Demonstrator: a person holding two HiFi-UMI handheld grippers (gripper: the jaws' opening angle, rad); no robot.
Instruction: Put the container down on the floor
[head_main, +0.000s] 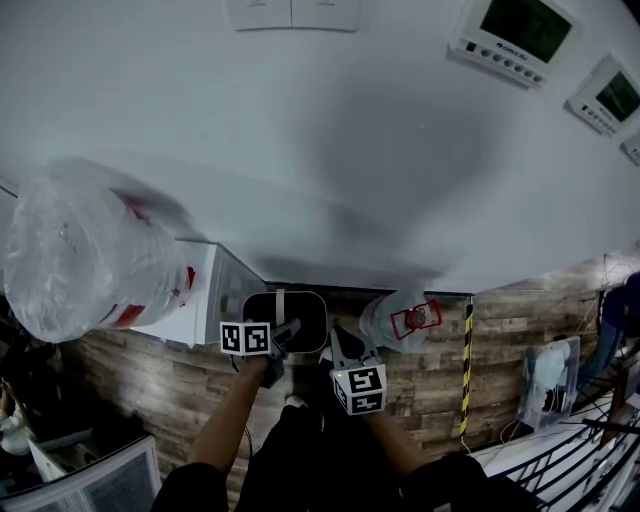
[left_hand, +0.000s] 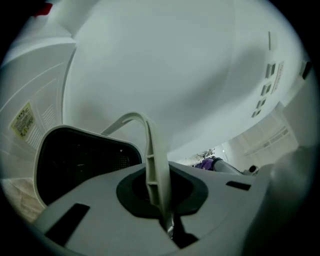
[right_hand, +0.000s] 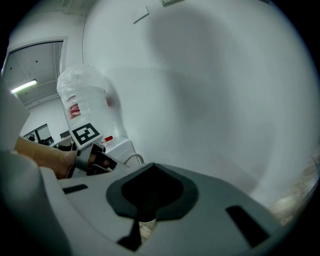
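Observation:
The container (head_main: 285, 318) is a black bin with a pale rim and a thin pale bail handle (head_main: 281, 303). It sits low by the foot of the white wall, and whether it rests on the wood floor I cannot tell. My left gripper (head_main: 283, 338) is shut on the handle (left_hand: 152, 165). In the left gripper view the strip runs up from between the jaws of the left gripper (left_hand: 167, 227), with the bin's dark mouth (left_hand: 80, 160) to the left. My right gripper (head_main: 343, 350) is just right of the bin. In the right gripper view its jaws (right_hand: 145, 220) meet with nothing between them.
A white water dispenser (head_main: 205, 290) with a plastic-wrapped bottle (head_main: 85, 260) stands left of the bin. A clear bag with red print (head_main: 402, 318) lies to the right by the wall. Further right are a yellow-black striped strip (head_main: 466, 370), another bag (head_main: 548, 380) and a wire rack (head_main: 580, 460).

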